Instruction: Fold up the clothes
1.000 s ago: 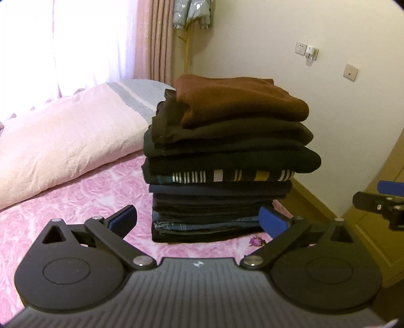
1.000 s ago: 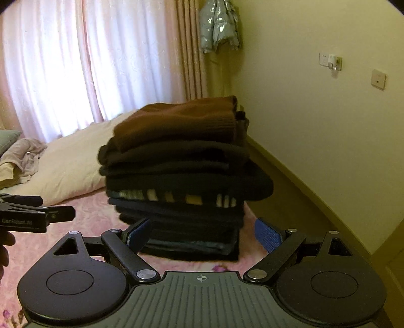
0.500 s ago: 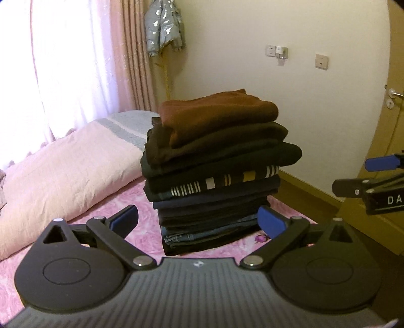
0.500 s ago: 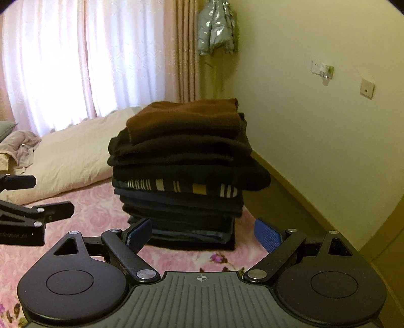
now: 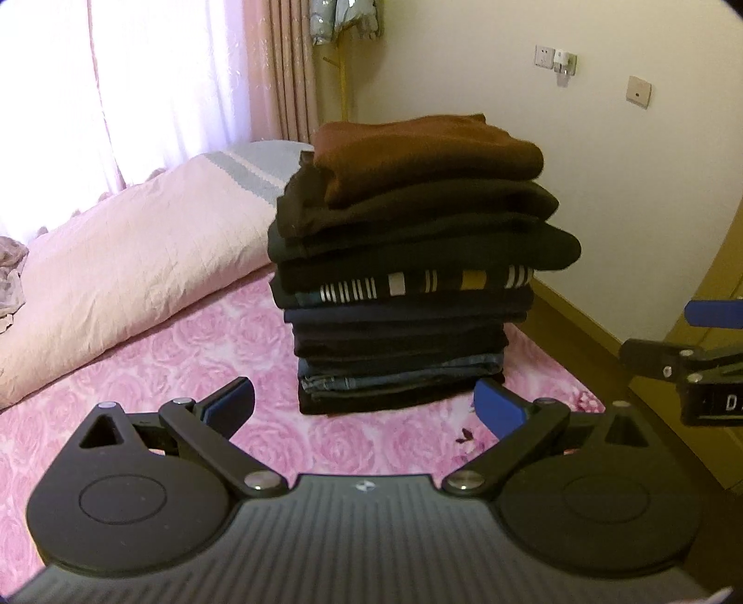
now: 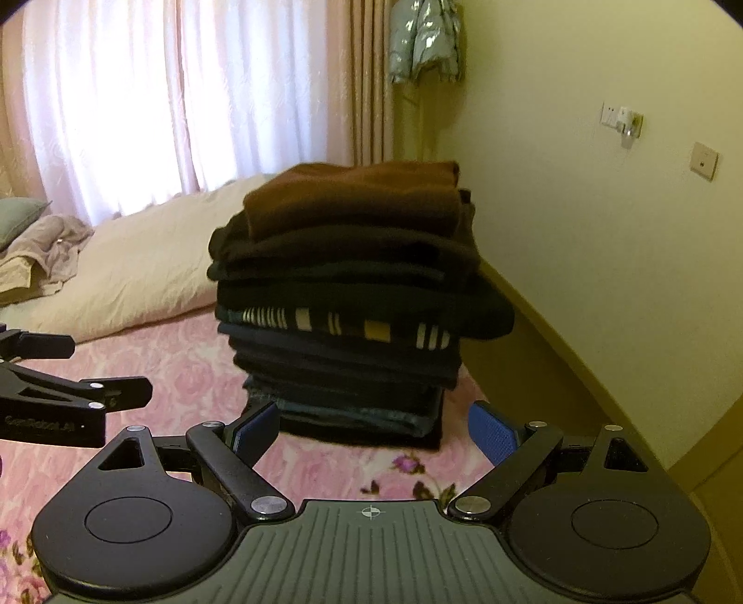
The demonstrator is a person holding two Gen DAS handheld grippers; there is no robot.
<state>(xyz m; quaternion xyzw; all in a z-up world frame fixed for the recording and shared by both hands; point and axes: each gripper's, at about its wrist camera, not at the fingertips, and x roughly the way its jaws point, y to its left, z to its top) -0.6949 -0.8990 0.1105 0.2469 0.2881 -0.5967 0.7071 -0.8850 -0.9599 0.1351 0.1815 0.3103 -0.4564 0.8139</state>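
While you wait: both claws are wide apart and hold nothing.
Left claw [image 5: 364, 409]: empty.
Right claw [image 6: 374, 430]: empty.
Risk: bump the tall clothes pile [image 5: 413, 274] and it may tip off the bed [image 5: 185, 353].

Setting: a home bedroom, as everything before you shows.

- Bed [image 5: 153, 371] with a pink rose-print cover, filling your lower view.
- Pale pink quilt [image 5: 125, 260] bunched along its far side.
- Grey-green pillow [image 6: 18, 216] and rumpled cloth at your far left.
- Sheer white curtains [image 6: 139, 102] over a bright window, with pink drapes [image 5: 278, 69] beside them.
- Silver padded jacket [image 6: 425, 42] hanging in the corner.
- Cream wall with a socket and plug [image 5: 559, 59] and a switch plate [image 5: 637, 91].
- Stack of folded clothes [image 5: 413, 269] standing on the bed.
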